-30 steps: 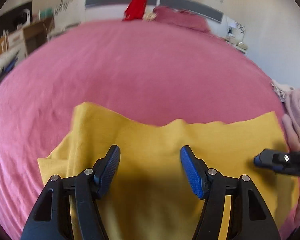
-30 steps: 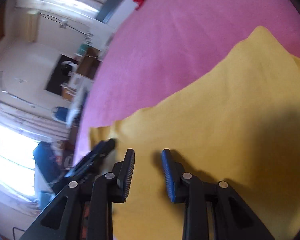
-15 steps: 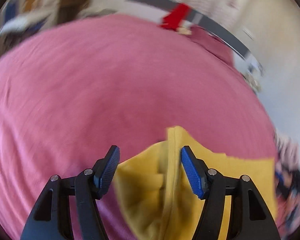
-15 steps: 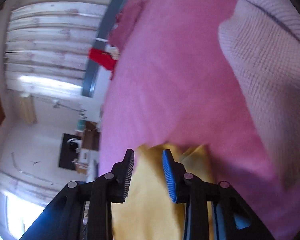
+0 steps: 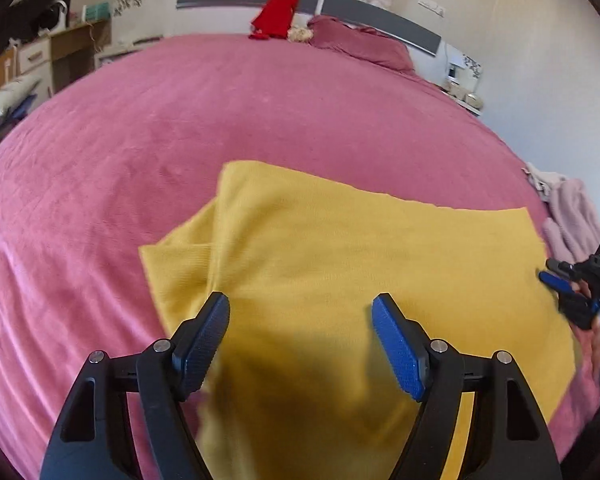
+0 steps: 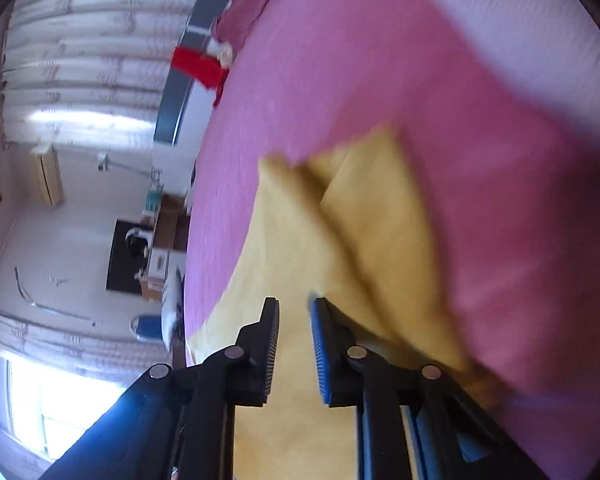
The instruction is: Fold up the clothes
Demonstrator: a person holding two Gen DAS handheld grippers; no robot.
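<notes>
Both hand-held grippers are held above a yellow garment (image 5: 340, 264) spread on a pink-covered bed (image 5: 220, 112). In the left wrist view, the left hand-held gripper (image 5: 300, 340) is seen with its jaws spread wide and nothing between them; its shadow is cast on the yellow cloth just below. The right hand-held gripper (image 6: 294, 344) is seen with a narrow gap left between its pads, and no cloth is caught there. It is also visible at the right edge of the left view (image 5: 560, 284), just beside the garment's right edge. A folded layer is seen at the garment's left side. A pale pink garment (image 5: 572, 216) lies near the bed's right edge, and a red garment (image 5: 278, 12) hangs over the headboard (image 5: 380, 16).
</notes>
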